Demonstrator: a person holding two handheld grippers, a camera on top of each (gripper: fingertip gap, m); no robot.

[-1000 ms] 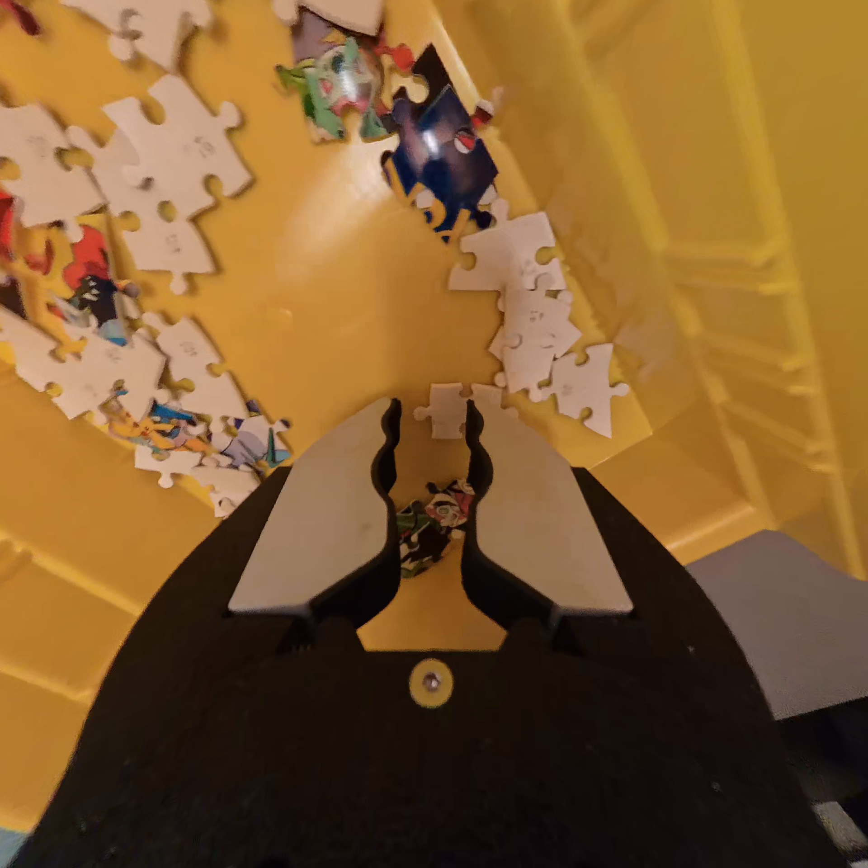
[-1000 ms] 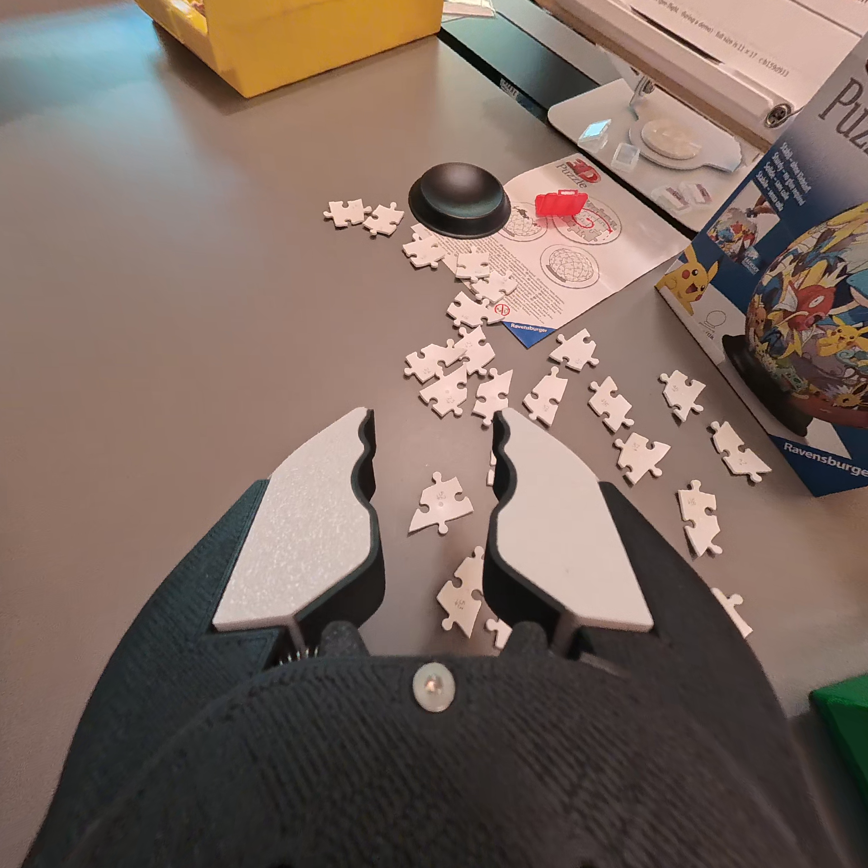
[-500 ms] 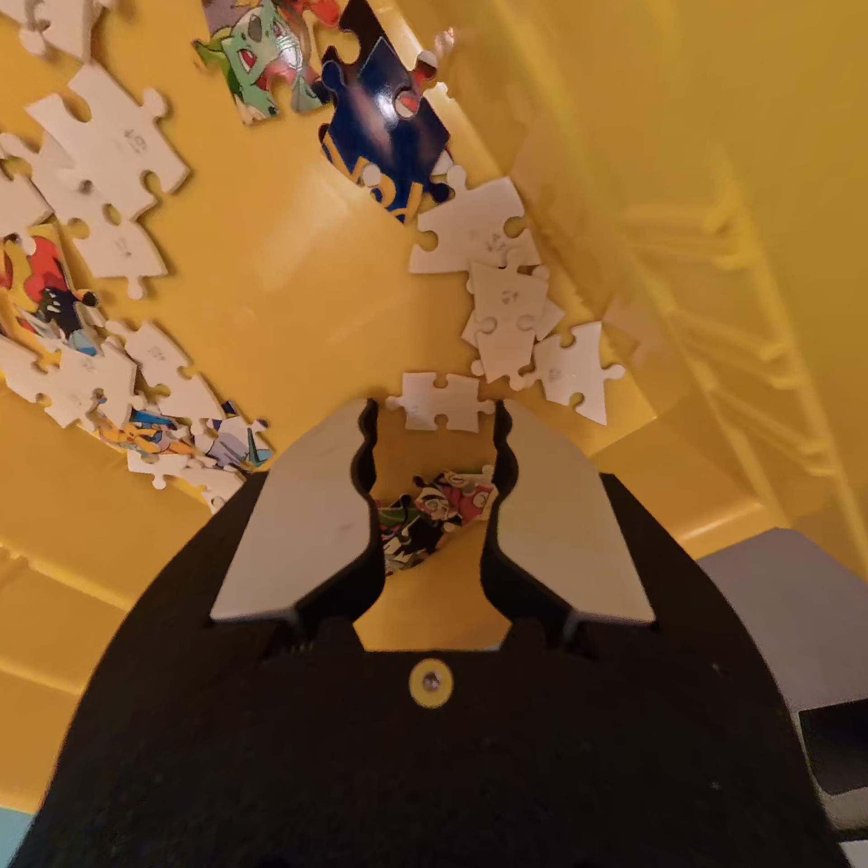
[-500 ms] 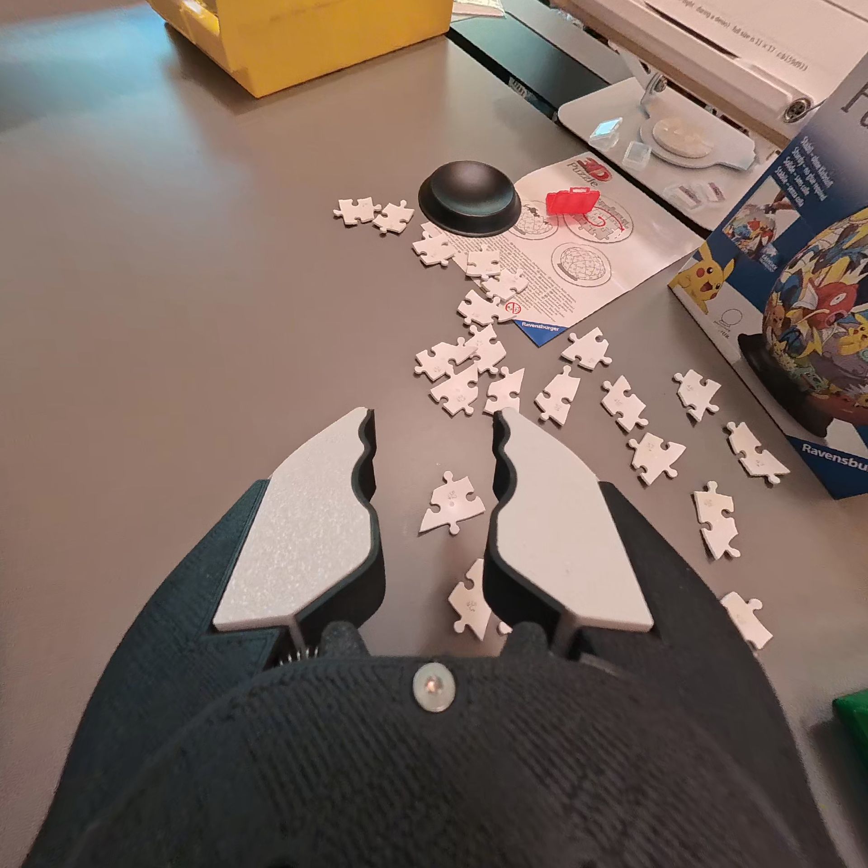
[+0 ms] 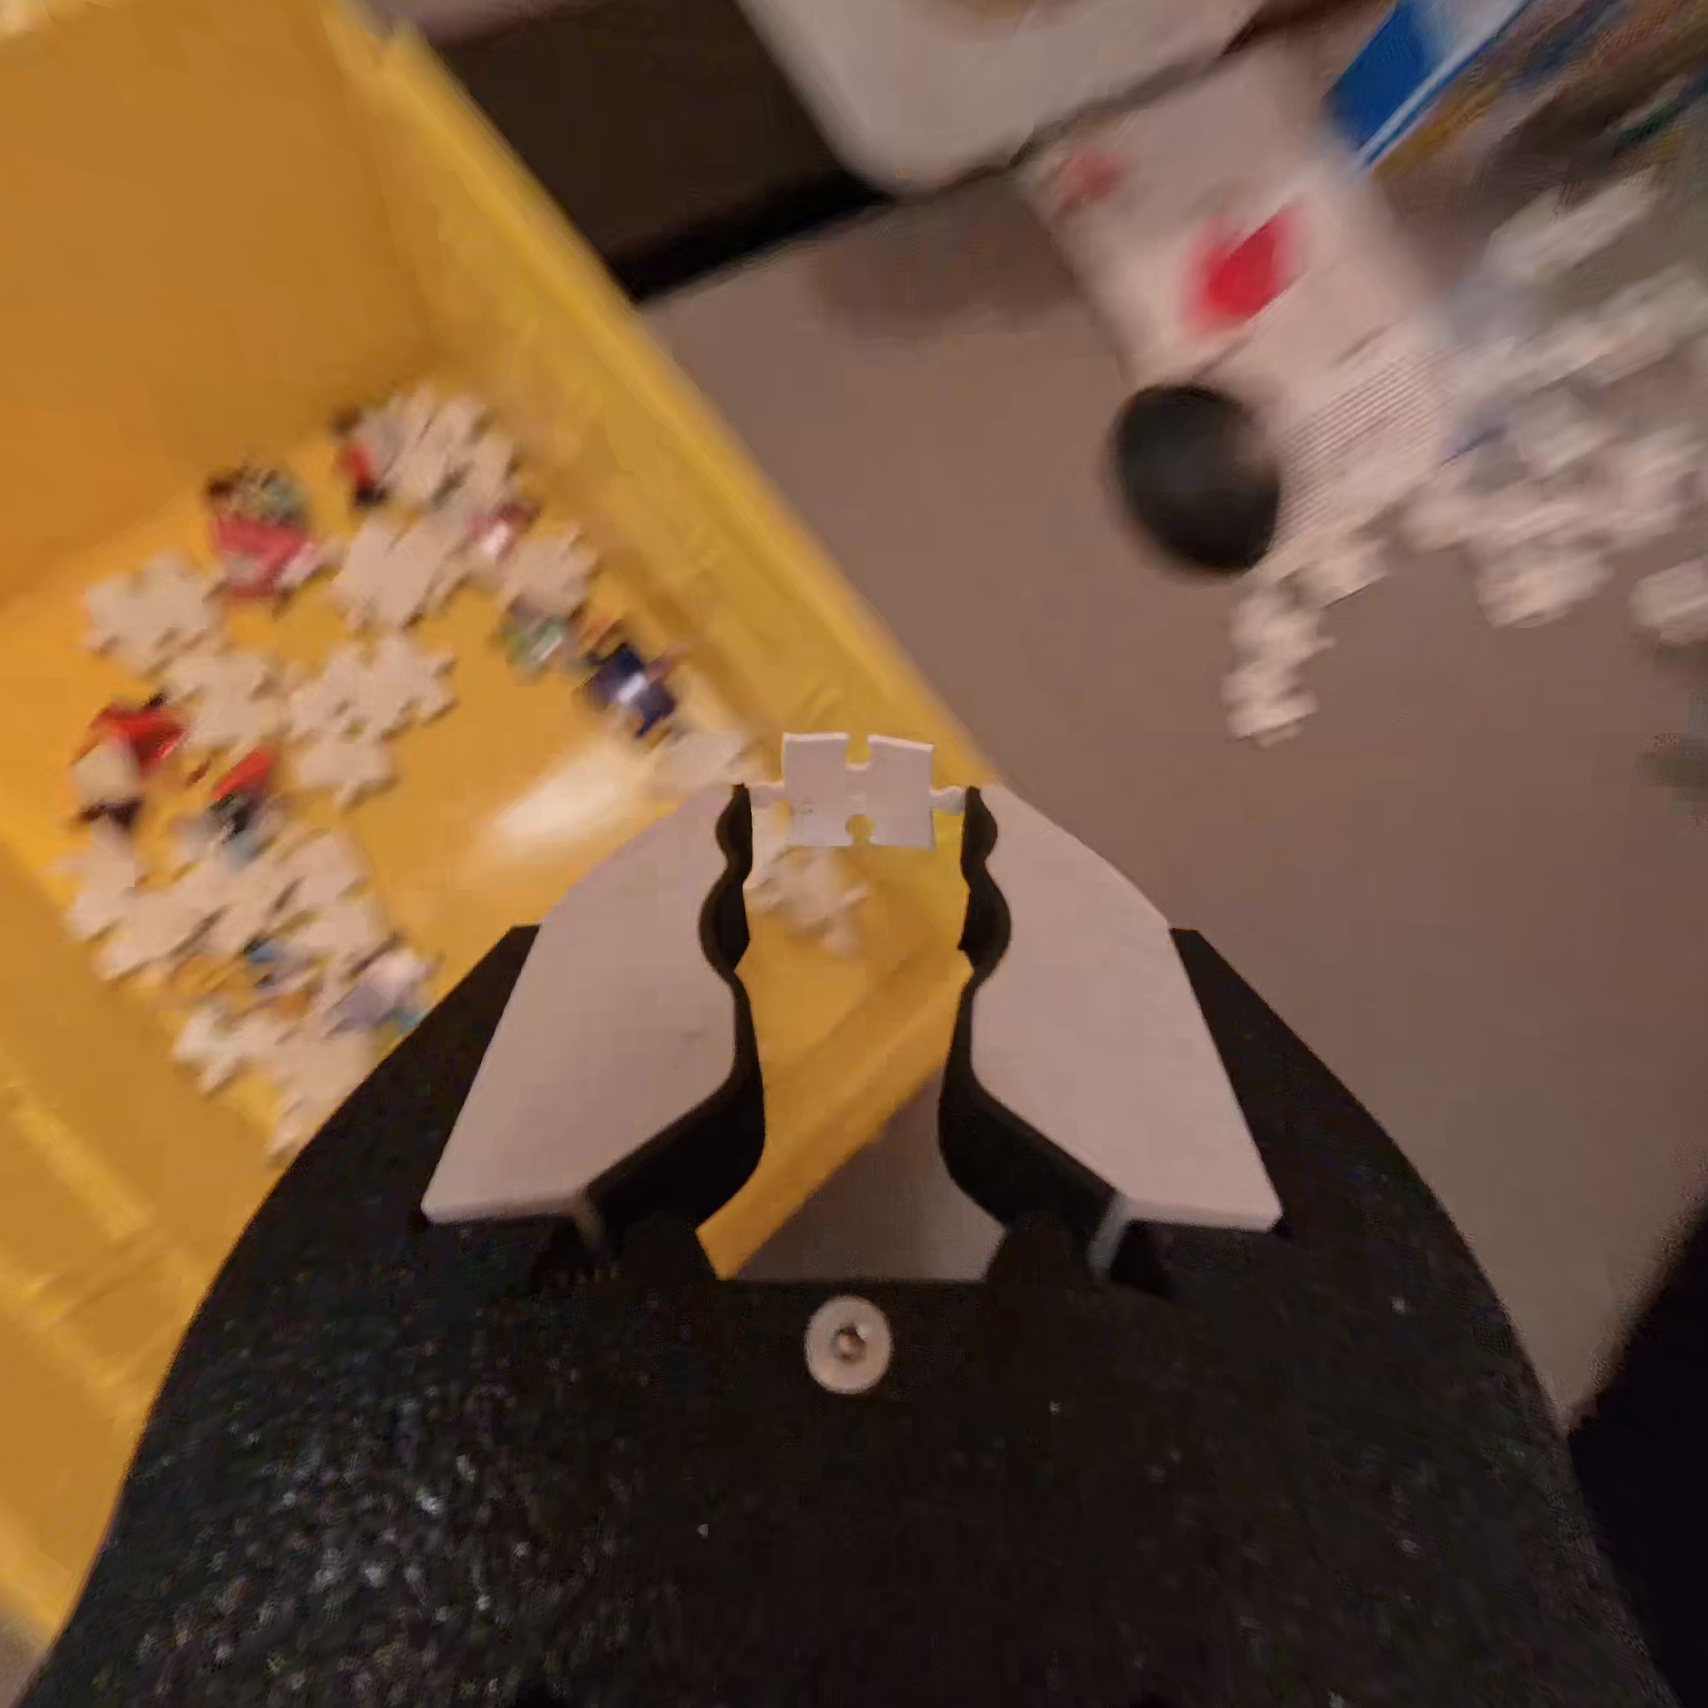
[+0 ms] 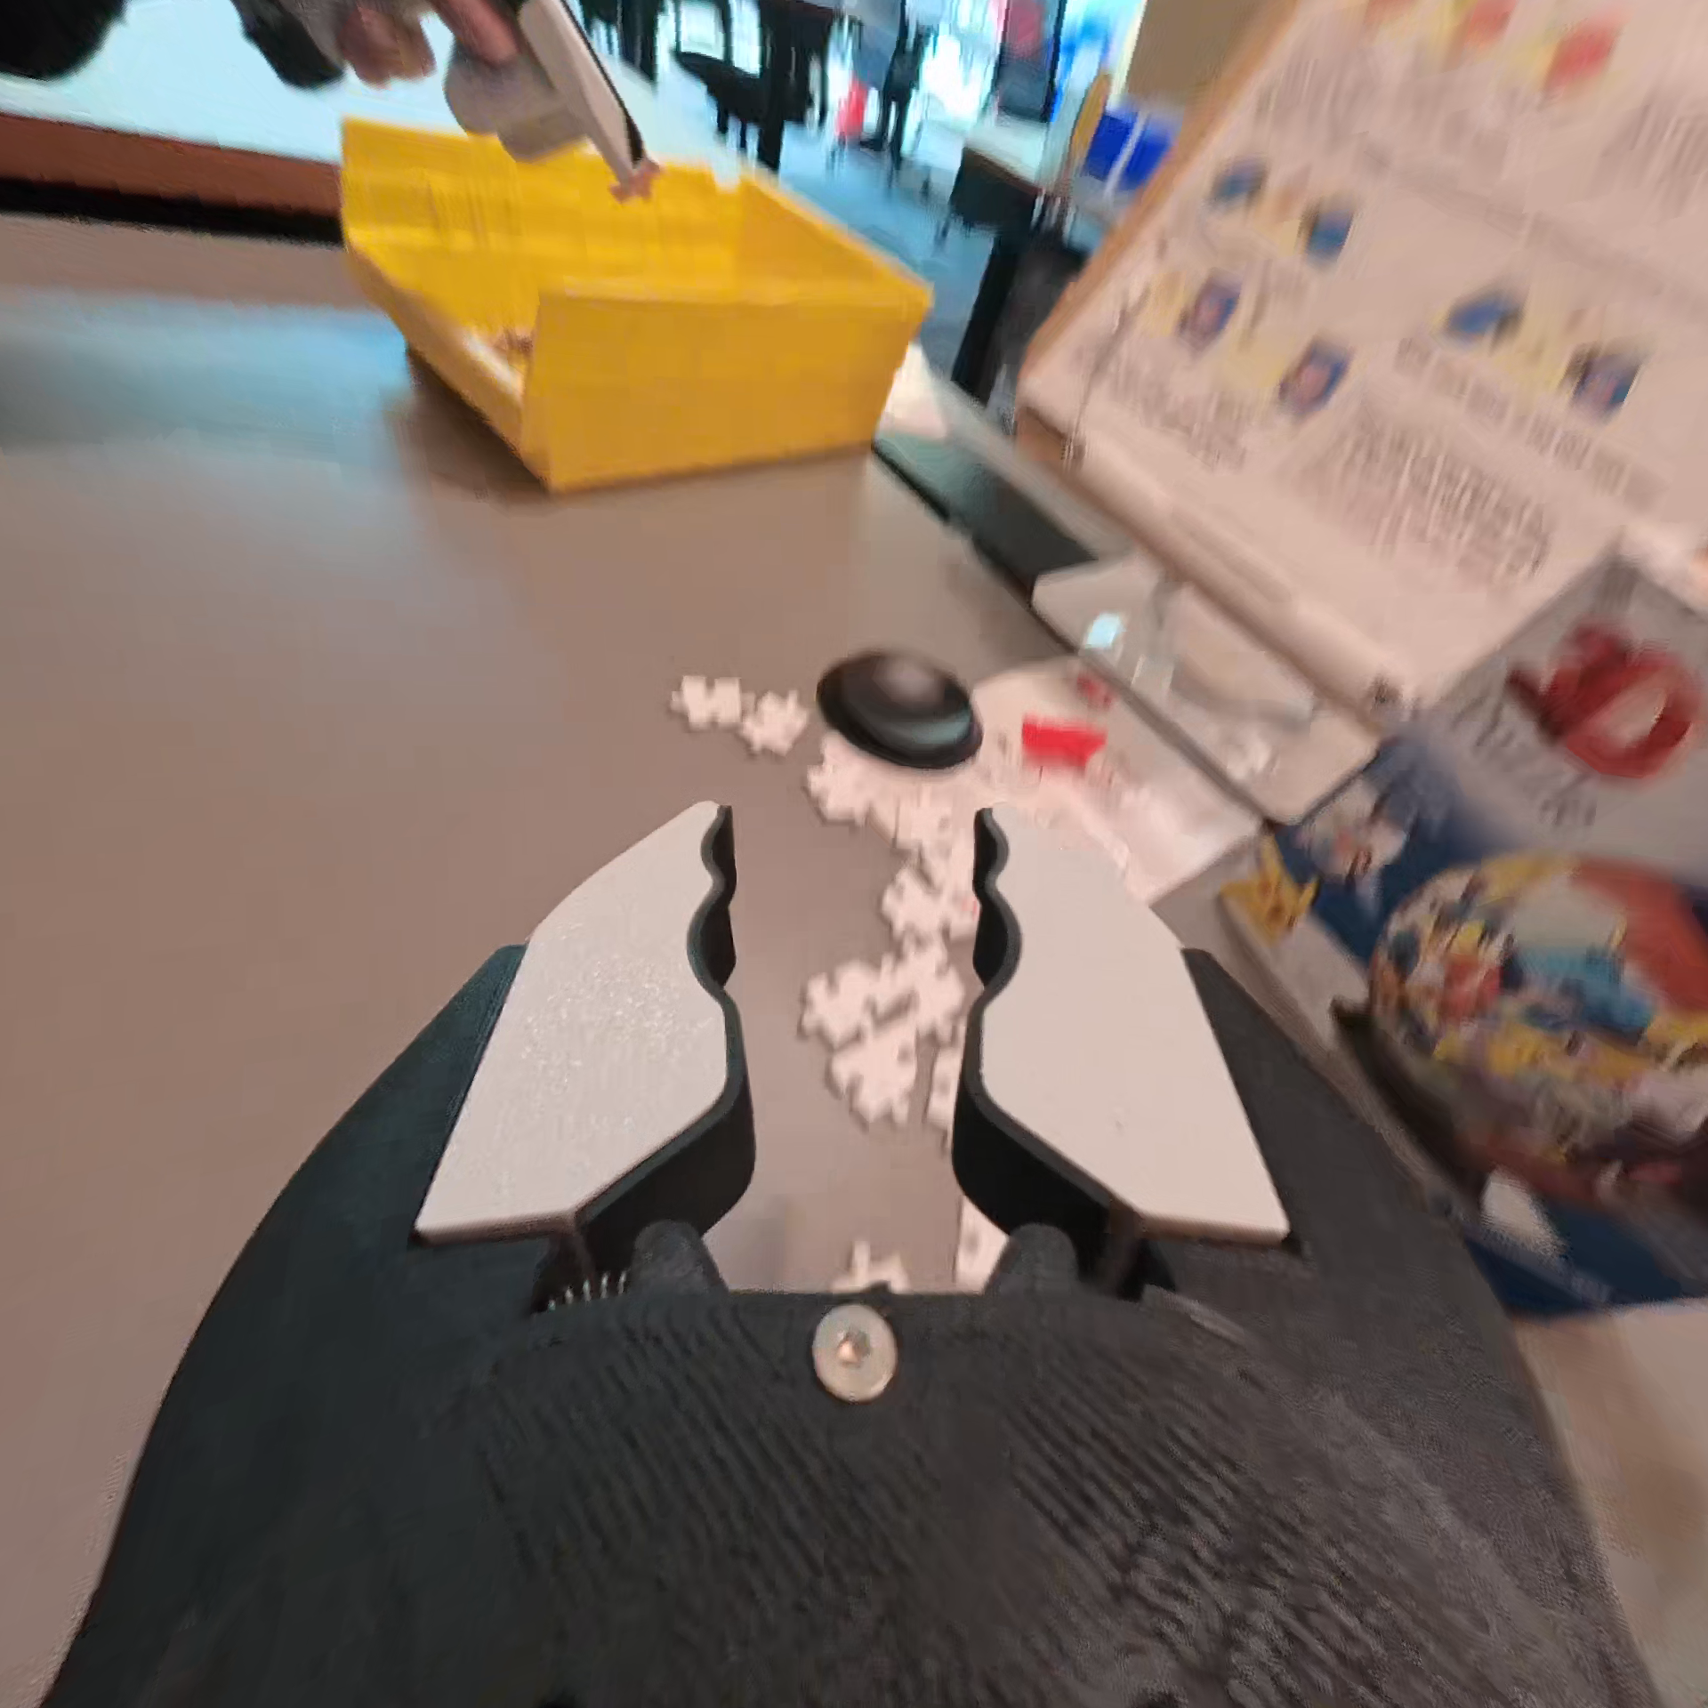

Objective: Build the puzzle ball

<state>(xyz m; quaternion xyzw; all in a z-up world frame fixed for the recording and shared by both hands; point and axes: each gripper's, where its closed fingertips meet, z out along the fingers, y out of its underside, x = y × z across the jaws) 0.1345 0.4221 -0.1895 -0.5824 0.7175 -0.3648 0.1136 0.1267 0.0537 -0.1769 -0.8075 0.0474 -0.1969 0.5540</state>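
**A thin puzzle piece pinched by its side tabs above the yellow bin**

In the left wrist view, a white puzzle piece is seen at the centre of the frame, clamped between the tips of the left gripper. The jaws are closed only as far as the piece's width allows, and contact is made on the small tabs at either side. The piece is held in the air over the near corner of the yellow bin, which fills the left of the frame; more pieces, white and printed, lie blurred on its floor.

The piece is judged to be very light, thin and fairly stiff, with a smooth face. A hold on the tab ends alone is thought insecure: the piece could pivot or spring out if squeezed harder, and the tabs could bend. A firmer hold would be expected across the flat body.

In the right wrist view, the right gripper is shown at lower centre, parted and empty, above the grey table. Loose white pieces are scattered beyond it, with a black stand at mid-frame and the puzzle box at the right edge.
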